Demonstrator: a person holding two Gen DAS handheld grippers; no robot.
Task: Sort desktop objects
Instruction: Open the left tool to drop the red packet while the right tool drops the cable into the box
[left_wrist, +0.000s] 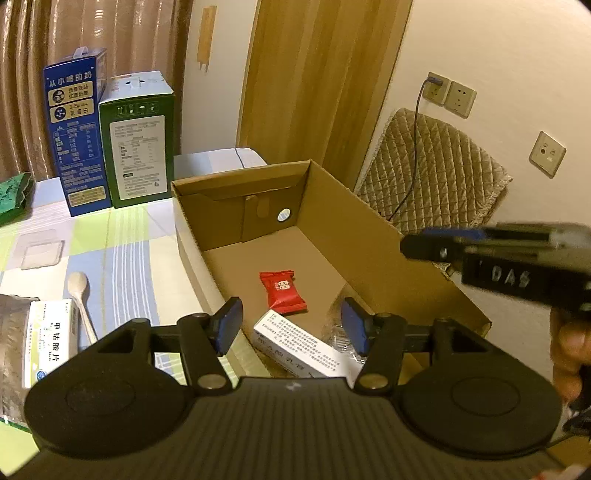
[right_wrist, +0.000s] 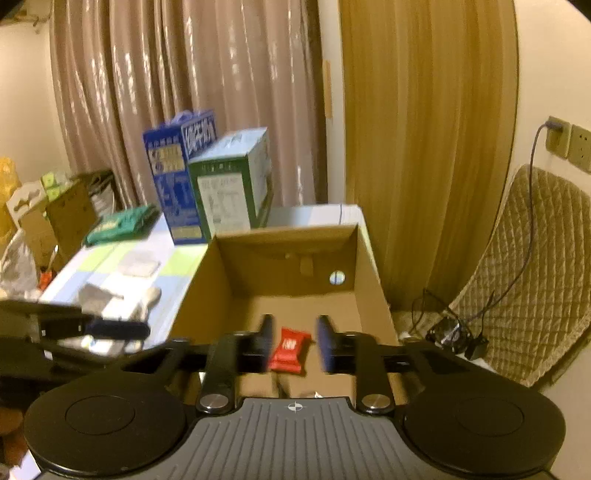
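Left gripper (left_wrist: 291, 328): jaws spread wide, empty, poised over the near end of the cardboard box (left_wrist: 369, 229). Right gripper (right_wrist: 293, 343): jaws parted, nothing between the pads, held above the same box; seen also from the left wrist view as a blurred black body at the right edge.

Cardboard box: open-topped, sitting on the striped tablecloth (left_wrist: 125, 240), against the table's right side. Inside on the box floor: red snack packet (left_wrist: 282, 291), lying flat near the middle; white medicine box (left_wrist: 303, 345), lying just nearer than the packet, tilted; clear crinkled wrapper (left_wrist: 334, 332) beside it, partly hidden behind the left gripper's right finger.

Outside the box, on the tablecloth: wooden spoon (left_wrist: 79, 299), bowl pointing away; second white medicine box (left_wrist: 51, 339) resting on a grey pouch (left_wrist: 13, 354) at the left edge; clear plastic lid (left_wrist: 38, 249) further back. Blue carton (left_wrist: 75, 140) and green carton (left_wrist: 138, 144) upright, side by side at the far edge. Green packet (left_wrist: 14, 194) at far left.
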